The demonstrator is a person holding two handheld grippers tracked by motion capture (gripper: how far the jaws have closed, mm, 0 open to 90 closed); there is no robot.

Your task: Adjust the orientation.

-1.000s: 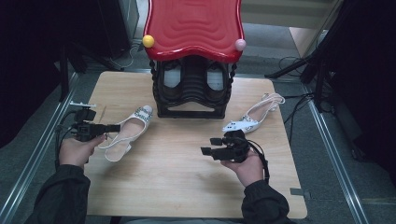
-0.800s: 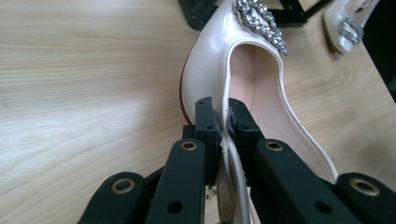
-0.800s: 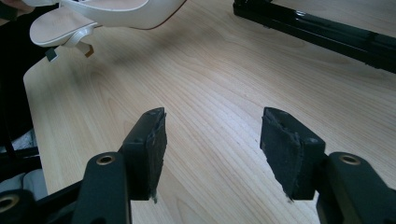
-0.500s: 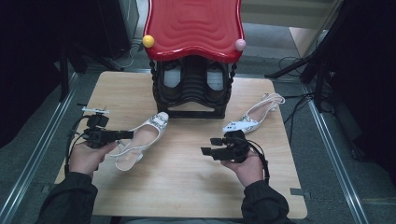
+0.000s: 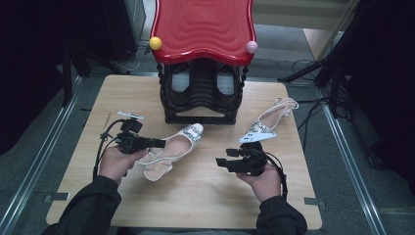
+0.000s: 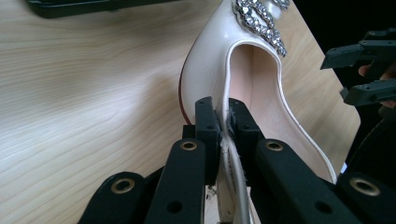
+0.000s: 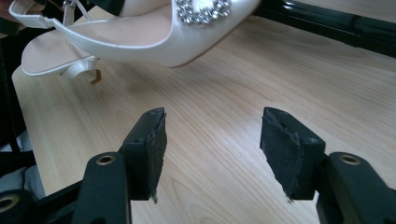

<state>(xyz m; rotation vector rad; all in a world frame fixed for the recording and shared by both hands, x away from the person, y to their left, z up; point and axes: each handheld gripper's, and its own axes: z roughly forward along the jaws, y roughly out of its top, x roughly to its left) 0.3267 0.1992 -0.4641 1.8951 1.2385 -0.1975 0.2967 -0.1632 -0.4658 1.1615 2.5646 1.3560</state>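
My left gripper (image 5: pixel 159 143) is shut on the side rim of a white slingback shoe (image 5: pixel 172 148) with a jewelled buckle. In the left gripper view the pads pinch the shoe's (image 6: pixel 252 70) thin edge at my left gripper (image 6: pixel 225 116). The shoe points toward the black rack, its toe (image 7: pixel 154 32) raised a little off the wood. My right gripper (image 5: pixel 222 161) hangs open over bare table just right of the shoe; nothing lies between the jaws of my right gripper (image 7: pixel 212 140). A matching second shoe (image 5: pixel 266 122) lies at the right, behind my right hand.
A black shoe rack (image 5: pixel 200 95) with a red wavy top (image 5: pixel 203 27) stands at the table's back middle; its base bar (image 7: pixel 336 25) is close ahead of the held shoe. The wooden table (image 5: pixel 195 200) has free room at the front. Cables trail off both sides.
My left gripper has carried the white shoe to the right, from the table's left side to in front of the rack. The right gripper has stayed in place, open.
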